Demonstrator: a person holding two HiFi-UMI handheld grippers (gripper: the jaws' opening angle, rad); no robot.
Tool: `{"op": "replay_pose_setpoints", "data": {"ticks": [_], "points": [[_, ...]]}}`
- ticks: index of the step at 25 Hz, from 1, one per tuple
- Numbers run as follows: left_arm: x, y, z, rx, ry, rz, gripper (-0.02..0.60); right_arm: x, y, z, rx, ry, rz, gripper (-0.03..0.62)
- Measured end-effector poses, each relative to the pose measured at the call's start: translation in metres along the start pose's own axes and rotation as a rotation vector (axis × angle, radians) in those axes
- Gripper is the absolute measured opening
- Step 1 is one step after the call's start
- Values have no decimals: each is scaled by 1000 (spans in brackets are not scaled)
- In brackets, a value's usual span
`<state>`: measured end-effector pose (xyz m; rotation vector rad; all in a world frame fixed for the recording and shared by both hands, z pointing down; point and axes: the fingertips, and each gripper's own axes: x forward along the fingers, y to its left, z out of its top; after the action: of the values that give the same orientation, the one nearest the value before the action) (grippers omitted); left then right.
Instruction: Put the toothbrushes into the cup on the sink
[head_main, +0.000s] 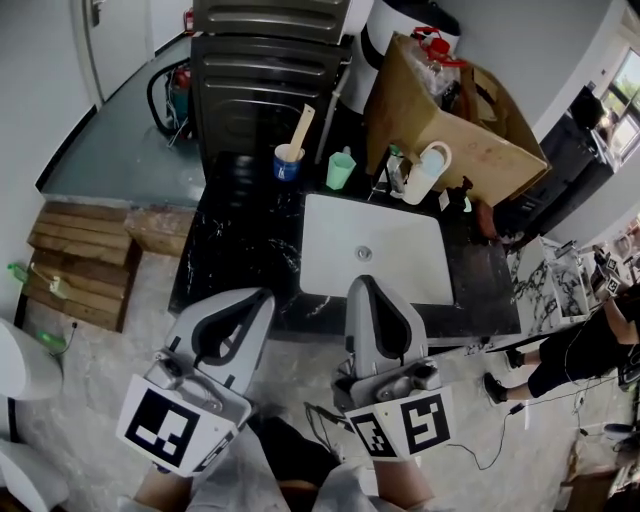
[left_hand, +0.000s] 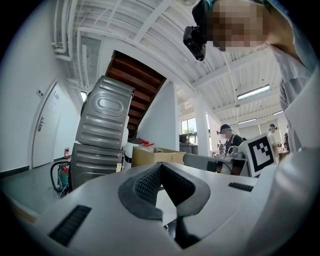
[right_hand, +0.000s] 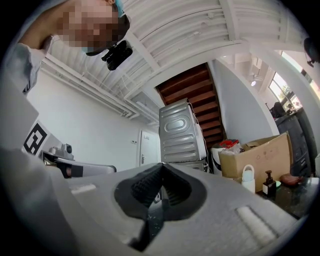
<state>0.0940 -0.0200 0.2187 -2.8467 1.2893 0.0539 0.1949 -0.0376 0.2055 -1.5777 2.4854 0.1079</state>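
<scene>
1. The left gripper (head_main: 262, 295) is nearest. It hangs off the worktop's front edge, left of the sink, with its jaws closed tip to tip and nothing between them.
2. The right gripper (head_main: 362, 283) is just beside it, at the front edge before the middle of the sink. Its jaws are also pressed together and empty.
3. The dark worktop (head_main: 235, 250) carries a white sink (head_main: 340, 250) in its middle. No toothbrush shows in the sink or on the front strip of the worktop.
4. At the back edge, near the sink's back left corner, stands a blue cup (head_main: 287, 165). A pale handle (head_main: 302, 128) leans out of it to the right. It is probably a toothbrush, though its head is hidden inside the cup.
5. A green cup (head_main: 341, 170) stands just to the right of the blue one. I cannot tell whether anything is in it.
6. Further right along the back edge are a white bottle (head_main: 424, 175) and some small items that are too small to name. A cardboard box (head_main: 470, 140) stands behind them.
7. My judgement is that one toothbrush is already in a cup. No loose toothbrush can be made out and both grippers carry nothing, so the task looks close to finished, unless a brush lies among the small items at the back right.
</scene>
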Motion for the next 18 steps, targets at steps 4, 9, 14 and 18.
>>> {"op": "replay_pose_setpoints", "data": {"ticks": [4,9,14,18], "points": [[-4,6,-3,-2,8,-11,0,6,11,-4,-1,6,2,-3],[-9,15,-1,5,-5,-25,1,9,20,-7,-3,19,-8,-3],[-12,23,-4,-47,-14,-48,1,12,27,-10,-6,26,-25,-3],[-13,23,-8,-60,-13,-66,1,12,32,-12,-6,34,-32,-3]]}}
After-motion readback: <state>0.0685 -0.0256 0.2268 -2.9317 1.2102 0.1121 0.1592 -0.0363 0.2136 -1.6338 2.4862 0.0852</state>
